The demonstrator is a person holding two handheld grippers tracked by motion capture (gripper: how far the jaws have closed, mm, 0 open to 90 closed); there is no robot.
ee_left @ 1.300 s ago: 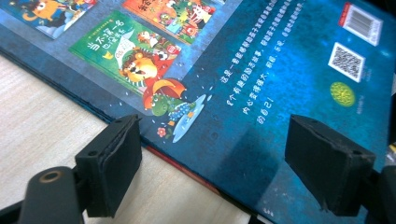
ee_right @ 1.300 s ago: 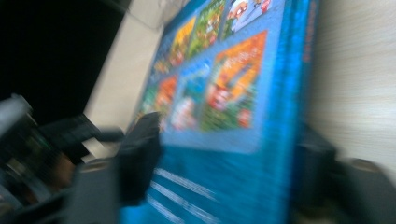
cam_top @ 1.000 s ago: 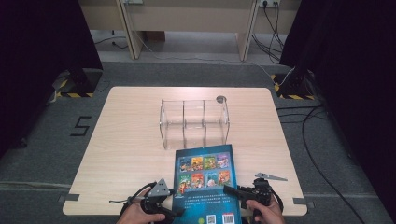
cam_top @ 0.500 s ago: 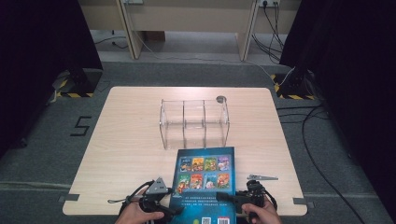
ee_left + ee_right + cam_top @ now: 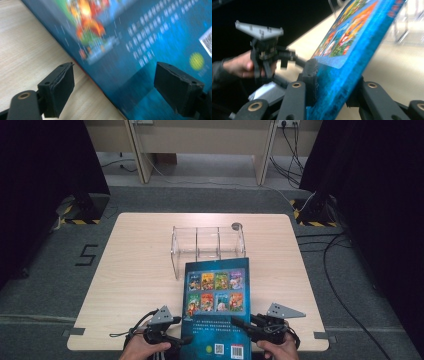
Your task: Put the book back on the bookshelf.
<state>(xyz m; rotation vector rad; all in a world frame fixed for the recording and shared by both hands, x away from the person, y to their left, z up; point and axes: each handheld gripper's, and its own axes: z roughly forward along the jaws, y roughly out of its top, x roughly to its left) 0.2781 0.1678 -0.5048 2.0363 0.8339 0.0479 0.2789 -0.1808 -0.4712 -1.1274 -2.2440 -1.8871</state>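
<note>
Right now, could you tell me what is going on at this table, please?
A person is working a blue book with a pair of tongs in each hand. The right tongs are clamped on the book's edge; their jaws have just been closing on it, and that side of the book is tilted up off the wooden table. The left tongs stand open at the book's other edge, one jaw over the table and one over the cover. A clear acrylic rack stands just beyond the book.

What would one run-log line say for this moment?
right gripper: jaws just closing, clamped on book edge | left gripper: open beside book | clear rack: behind book
</note>
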